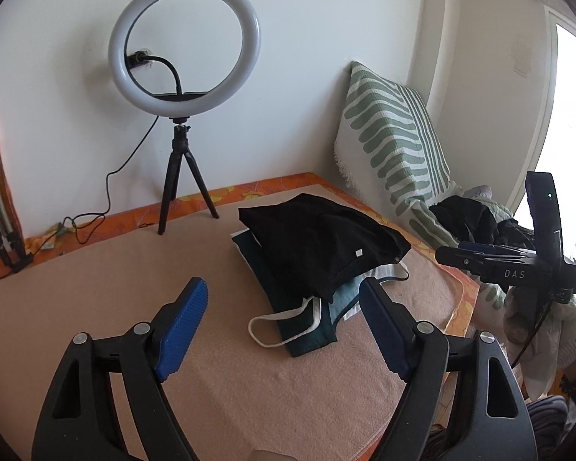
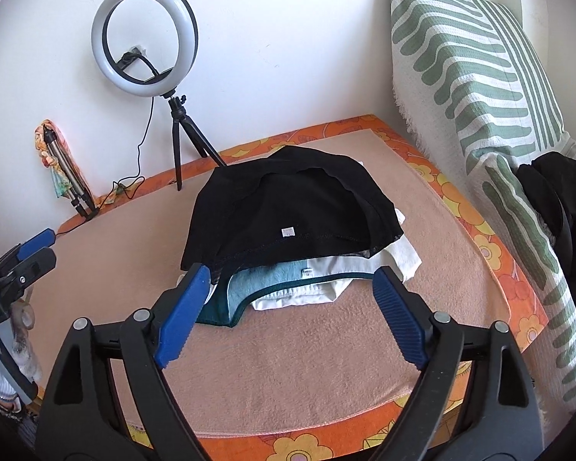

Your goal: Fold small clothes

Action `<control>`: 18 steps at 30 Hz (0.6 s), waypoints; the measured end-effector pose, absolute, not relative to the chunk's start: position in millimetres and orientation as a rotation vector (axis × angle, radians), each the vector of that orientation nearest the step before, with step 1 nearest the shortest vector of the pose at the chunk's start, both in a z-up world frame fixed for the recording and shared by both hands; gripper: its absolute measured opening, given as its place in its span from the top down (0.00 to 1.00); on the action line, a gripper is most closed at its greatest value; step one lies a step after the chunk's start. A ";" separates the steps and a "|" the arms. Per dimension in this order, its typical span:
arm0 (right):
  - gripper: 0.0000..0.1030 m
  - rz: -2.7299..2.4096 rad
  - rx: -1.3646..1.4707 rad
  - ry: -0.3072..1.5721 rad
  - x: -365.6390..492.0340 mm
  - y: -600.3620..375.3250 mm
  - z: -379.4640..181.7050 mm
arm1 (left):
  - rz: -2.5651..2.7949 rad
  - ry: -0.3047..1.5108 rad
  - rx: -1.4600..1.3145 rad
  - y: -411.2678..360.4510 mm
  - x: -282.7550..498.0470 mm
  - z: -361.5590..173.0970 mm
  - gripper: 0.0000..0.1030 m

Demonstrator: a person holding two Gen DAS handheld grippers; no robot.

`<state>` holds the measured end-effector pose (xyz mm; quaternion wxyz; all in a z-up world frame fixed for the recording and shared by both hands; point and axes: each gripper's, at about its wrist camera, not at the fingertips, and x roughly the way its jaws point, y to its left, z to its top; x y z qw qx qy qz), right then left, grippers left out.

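A stack of small folded clothes lies on the peach towel (image 1: 134, 299) (image 2: 326, 365). A black garment (image 1: 318, 242) (image 2: 288, 211) with a small white tag lies on top, over a teal piece (image 1: 307, 330) (image 2: 265, 280) and a white piece (image 2: 364, 269). A white strap loop (image 1: 280, 326) sticks out toward me. My left gripper (image 1: 284, 307) is open and empty, just short of the stack's near edge. My right gripper (image 2: 292, 292) is open and empty, its fingers flanking the stack's front edge. The right gripper also shows in the left wrist view (image 1: 480, 259); the left gripper shows in the right wrist view (image 2: 34, 253).
A ring light on a black tripod (image 1: 180, 176) (image 2: 180, 142) stands at the back by the wall, its cable trailing left. A green-and-white striped cushion (image 1: 395, 146) (image 2: 480, 96) leans at the right, with dark unfolded clothes (image 1: 476, 219) (image 2: 556, 199) beside it. An orange flowered cloth (image 2: 480, 238) edges the towel.
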<state>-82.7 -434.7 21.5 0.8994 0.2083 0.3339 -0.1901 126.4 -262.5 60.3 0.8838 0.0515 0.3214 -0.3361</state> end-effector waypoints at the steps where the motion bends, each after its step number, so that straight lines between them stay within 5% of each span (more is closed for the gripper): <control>1: 0.11 -0.402 0.425 0.691 -83.1 -430.6 19.5 | -0.700 0.659 0.105 -258.9 120.8 60.7 0.21; 11: 0.10 -0.460 0.440 0.701 -82.1 -399.6 -10.3 | -0.701 0.587 0.193 -245.2 76.9 55.0 0.17; 18: 0.10 -0.483 0.432 0.670 -82.6 -392.7 -17.6 | -0.683 0.579 0.217 -241.3 65.2 50.2 0.05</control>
